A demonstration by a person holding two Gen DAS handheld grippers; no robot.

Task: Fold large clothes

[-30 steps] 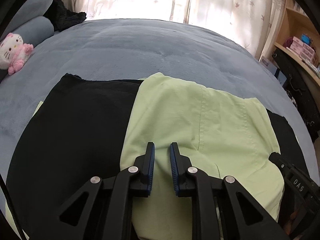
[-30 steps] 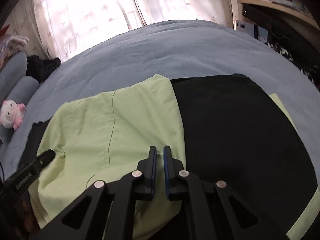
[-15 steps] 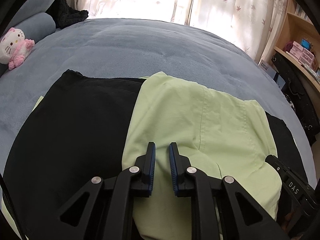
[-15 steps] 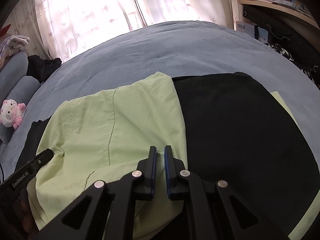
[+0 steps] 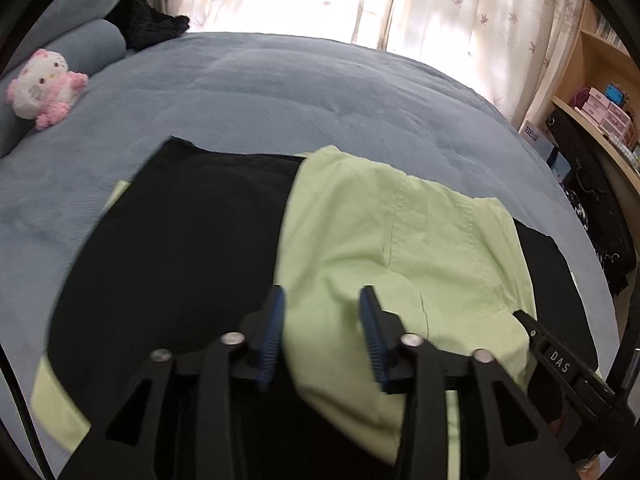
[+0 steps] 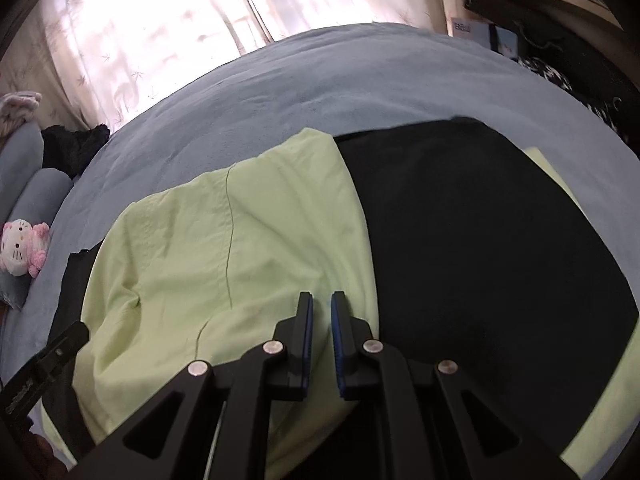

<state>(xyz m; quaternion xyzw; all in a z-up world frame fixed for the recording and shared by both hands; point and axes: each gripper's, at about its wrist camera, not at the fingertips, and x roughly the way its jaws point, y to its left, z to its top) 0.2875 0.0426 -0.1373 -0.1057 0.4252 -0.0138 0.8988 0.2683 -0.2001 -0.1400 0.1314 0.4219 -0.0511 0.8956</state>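
Observation:
A large black and light-green garment lies on the grey-blue bed. Its green folded panel [image 5: 384, 240] lies over the middle, with black cloth [image 5: 180, 232] to its left. In the right wrist view the green panel [image 6: 240, 248] is on the left and black cloth [image 6: 480, 232] on the right. My left gripper [image 5: 322, 300] is open, its jaws wide apart just above the near edge of the green panel. My right gripper [image 6: 321, 300] has its jaws nearly together over the green panel's right edge, with nothing seen between them.
The bed [image 5: 280, 92] stretches far back to bright curtains. A pink and white plush toy [image 5: 44, 88] and a dark garment [image 5: 148, 20] lie at the far left by grey pillows. Wooden shelves with boxes [image 5: 600, 100] stand at the right.
My left gripper's jaws have opened wide from a narrow gap. Both grippers have moved a little forward and lower over the garment. The right jaws keep their narrow gap.

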